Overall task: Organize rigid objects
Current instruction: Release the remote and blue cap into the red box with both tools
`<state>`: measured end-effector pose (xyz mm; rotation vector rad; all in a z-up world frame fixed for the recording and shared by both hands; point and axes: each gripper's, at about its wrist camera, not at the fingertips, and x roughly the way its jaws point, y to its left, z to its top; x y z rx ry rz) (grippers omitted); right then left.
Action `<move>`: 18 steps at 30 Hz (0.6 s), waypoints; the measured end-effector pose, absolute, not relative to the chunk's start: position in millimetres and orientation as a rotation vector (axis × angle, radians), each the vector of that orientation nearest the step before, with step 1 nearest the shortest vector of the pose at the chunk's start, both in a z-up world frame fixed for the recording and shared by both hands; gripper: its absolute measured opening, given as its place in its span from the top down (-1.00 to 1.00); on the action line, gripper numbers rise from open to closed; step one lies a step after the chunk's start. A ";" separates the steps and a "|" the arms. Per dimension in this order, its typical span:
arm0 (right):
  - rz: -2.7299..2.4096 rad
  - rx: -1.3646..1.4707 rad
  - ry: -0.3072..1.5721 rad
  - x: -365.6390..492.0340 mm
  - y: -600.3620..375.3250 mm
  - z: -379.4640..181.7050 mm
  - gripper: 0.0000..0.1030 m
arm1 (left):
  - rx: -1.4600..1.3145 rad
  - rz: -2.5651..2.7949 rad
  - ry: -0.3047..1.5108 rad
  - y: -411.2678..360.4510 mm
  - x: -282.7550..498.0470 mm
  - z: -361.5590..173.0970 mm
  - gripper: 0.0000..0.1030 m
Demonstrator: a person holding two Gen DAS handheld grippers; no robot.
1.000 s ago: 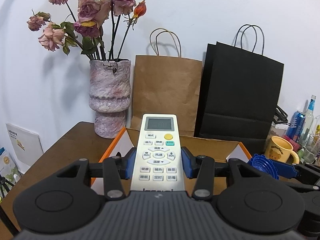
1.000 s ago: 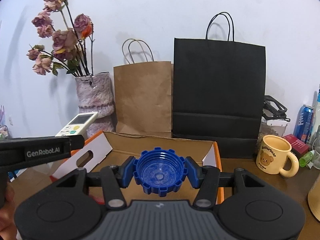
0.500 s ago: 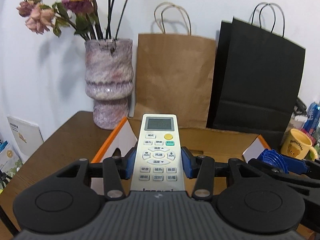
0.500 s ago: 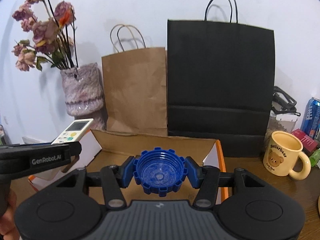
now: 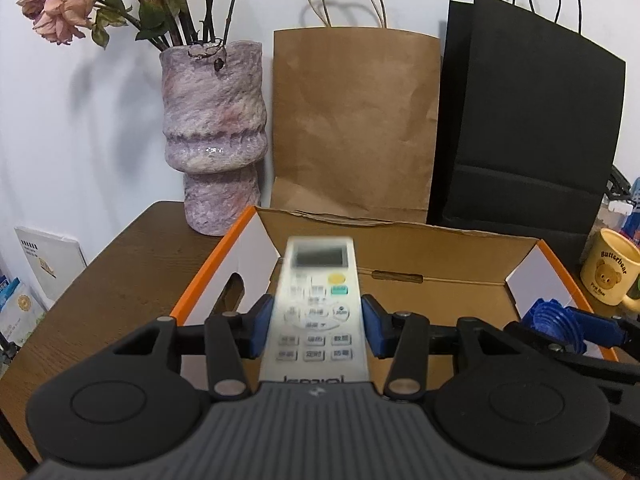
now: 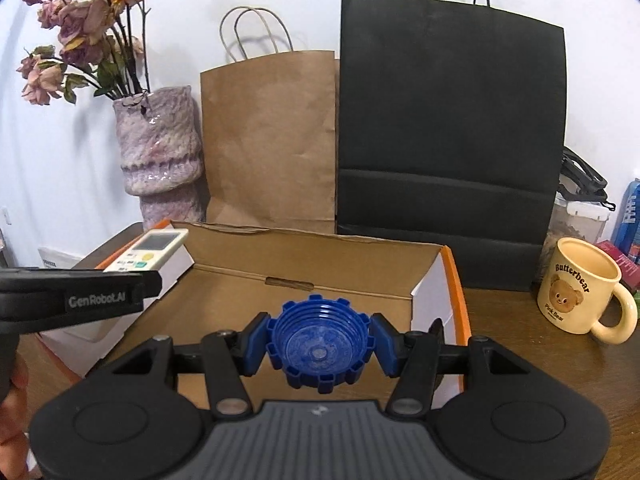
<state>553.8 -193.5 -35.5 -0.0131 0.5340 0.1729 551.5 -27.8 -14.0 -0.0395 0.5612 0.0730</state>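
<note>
The left gripper (image 5: 316, 330) hangs over the near left part of the open cardboard box (image 5: 440, 240), and its jaws have just been opening: the blue pads now stand clear of the white remote control (image 5: 318, 312) on both sides, a sliver of gap at each edge, with the remote between them and smeared by blur. Its screen end points ahead toward the box's far wall. Over to that gripper's right, the right gripper (image 6: 318, 346) is clamped on a blue ribbed cap (image 6: 318, 350), pads pressed to its notched rim on either side, hollow side facing the camera, and it sits above the box's brown floor near the right wall. From the right wrist view the remote (image 6: 148, 254) pokes out past the left gripper's black body, just above the box's left flap. Beyond both tools, behind the box, stand a mottled purple vase (image 5: 214, 136) with dried roses (image 5: 60, 20), a brown paper bag (image 5: 354, 120) and a black paper bag (image 6: 450, 152). Off to the right of the right gripper, on the wooden table (image 6: 520, 320), sits a cream bear mug (image 6: 578, 292).
</note>
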 end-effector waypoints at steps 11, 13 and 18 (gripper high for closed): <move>0.131 -0.015 0.524 553.4 -196.8 -32.6 -1.00 | -0.033 0.106 0.513 -26.3 544.9 -2.1 -0.99; 0.130 -0.015 0.523 553.1 -197.1 -32.4 -1.00 | -0.032 0.107 0.510 -26.7 544.4 -1.5 -1.00; 0.123 -0.009 0.521 552.2 -198.3 -31.7 -1.00 | -0.027 0.107 0.507 -27.4 543.6 -1.0 -1.00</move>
